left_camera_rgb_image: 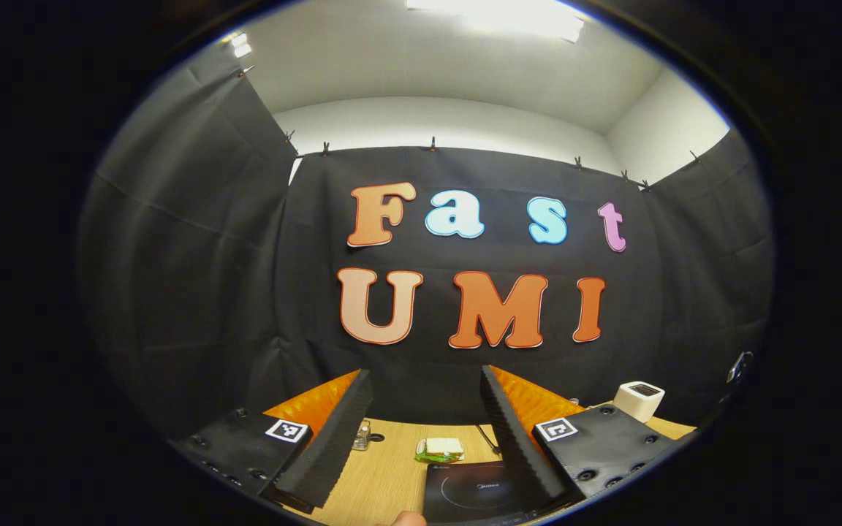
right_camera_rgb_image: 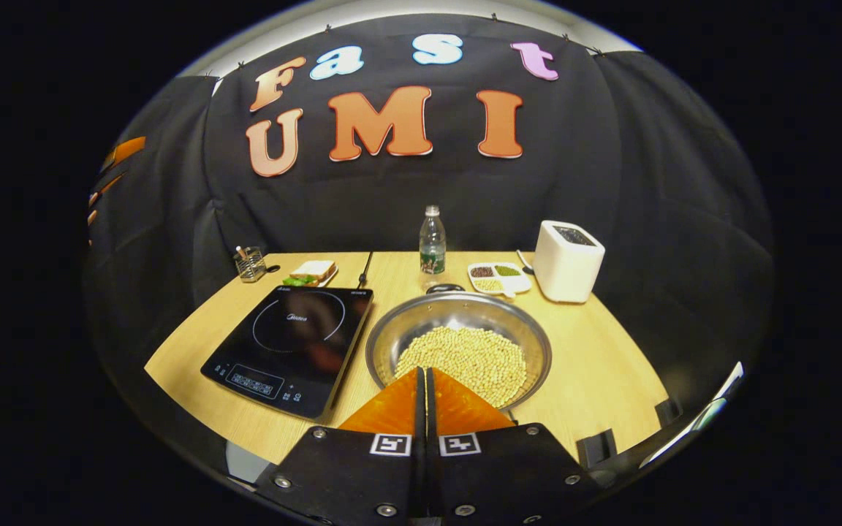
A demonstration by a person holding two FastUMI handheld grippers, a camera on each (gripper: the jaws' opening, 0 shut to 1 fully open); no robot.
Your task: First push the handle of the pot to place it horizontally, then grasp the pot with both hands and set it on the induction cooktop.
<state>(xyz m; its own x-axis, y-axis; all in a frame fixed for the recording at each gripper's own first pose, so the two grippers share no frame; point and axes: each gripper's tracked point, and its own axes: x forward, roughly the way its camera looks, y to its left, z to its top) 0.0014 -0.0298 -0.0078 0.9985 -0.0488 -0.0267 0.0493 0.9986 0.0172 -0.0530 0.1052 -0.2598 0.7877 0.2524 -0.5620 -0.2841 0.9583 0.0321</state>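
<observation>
Though steel-bright, pot (right_camera_rgb_image: 458,337) full of beans (right_camera_rgb_image: 465,361)

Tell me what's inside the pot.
The pot holds a heap of pale round beans spread over its bottom. The right gripper, jaws together, covers the near edge of the heap, so that part cannot be seen.

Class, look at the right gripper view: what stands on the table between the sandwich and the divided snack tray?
A water bottle stands between the sandwich and the tray, behind the pot.
</observation>
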